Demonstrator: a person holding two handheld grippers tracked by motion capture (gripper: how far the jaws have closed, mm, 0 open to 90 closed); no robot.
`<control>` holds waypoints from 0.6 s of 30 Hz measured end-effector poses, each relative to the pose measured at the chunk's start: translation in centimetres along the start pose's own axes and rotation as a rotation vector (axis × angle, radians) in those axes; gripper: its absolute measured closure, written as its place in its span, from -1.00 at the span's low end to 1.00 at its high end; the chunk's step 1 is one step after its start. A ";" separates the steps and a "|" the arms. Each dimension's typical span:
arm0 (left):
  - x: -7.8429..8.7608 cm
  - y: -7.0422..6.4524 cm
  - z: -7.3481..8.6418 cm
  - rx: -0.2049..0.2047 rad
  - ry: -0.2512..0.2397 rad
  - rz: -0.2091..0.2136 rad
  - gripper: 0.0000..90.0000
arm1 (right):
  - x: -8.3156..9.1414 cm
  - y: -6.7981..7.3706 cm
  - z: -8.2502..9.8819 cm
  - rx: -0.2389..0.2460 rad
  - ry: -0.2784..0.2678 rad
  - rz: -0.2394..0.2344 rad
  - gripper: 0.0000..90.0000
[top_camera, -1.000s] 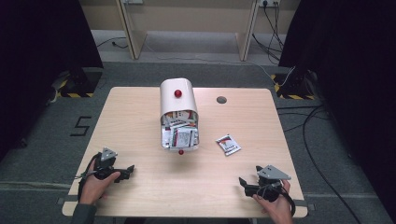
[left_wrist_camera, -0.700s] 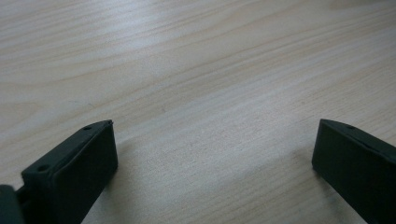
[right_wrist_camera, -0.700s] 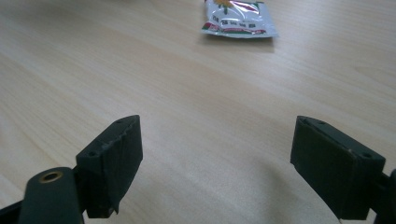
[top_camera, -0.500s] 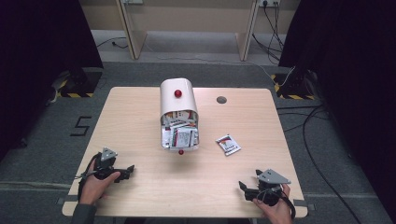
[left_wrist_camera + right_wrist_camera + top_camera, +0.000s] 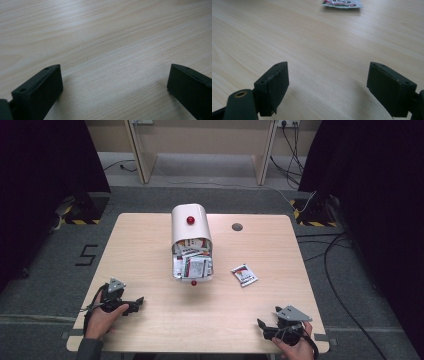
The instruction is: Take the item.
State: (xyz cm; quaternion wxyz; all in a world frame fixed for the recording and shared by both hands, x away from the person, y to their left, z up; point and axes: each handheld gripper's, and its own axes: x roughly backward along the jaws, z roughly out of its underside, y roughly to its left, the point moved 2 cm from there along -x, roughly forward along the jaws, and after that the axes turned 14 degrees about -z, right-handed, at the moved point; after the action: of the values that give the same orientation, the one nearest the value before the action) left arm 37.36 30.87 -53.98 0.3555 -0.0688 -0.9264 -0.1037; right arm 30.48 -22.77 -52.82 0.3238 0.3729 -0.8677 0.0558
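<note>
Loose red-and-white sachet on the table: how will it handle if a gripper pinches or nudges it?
The small flat red-and-white foil-like sachet lies flush on the light wooden table, so it is probably thin, light and floppy. A nudge would likely slide it rather than tip it. Its low edge may be hard to pinch.

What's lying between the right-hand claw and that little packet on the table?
Nothing: bare wood runs from the open right gripper to the packet in the right gripper view.
</note>
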 end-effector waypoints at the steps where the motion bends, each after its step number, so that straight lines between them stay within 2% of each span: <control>1: 0.0 0.0 0.0 0.000 0.000 0.000 -1.00 | 0.0 0.0 0.1 -0.003 0.003 0.000 -0.58; 10: 0.0 0.0 0.0 -0.002 0.001 0.000 -1.00 | -0.4 0.4 0.7 -0.003 0.014 -0.001 -0.56; 18: 0.0 0.0 0.0 -0.002 0.001 0.000 -1.00 | -0.4 0.6 1.0 -0.003 -0.009 0.006 -0.59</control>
State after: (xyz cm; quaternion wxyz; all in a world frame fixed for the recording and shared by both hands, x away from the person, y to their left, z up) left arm 37.36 30.88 -53.98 0.3558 -0.0689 -0.9261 -0.1047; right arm 29.73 -22.44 -53.75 0.3203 0.3703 -0.8703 0.0537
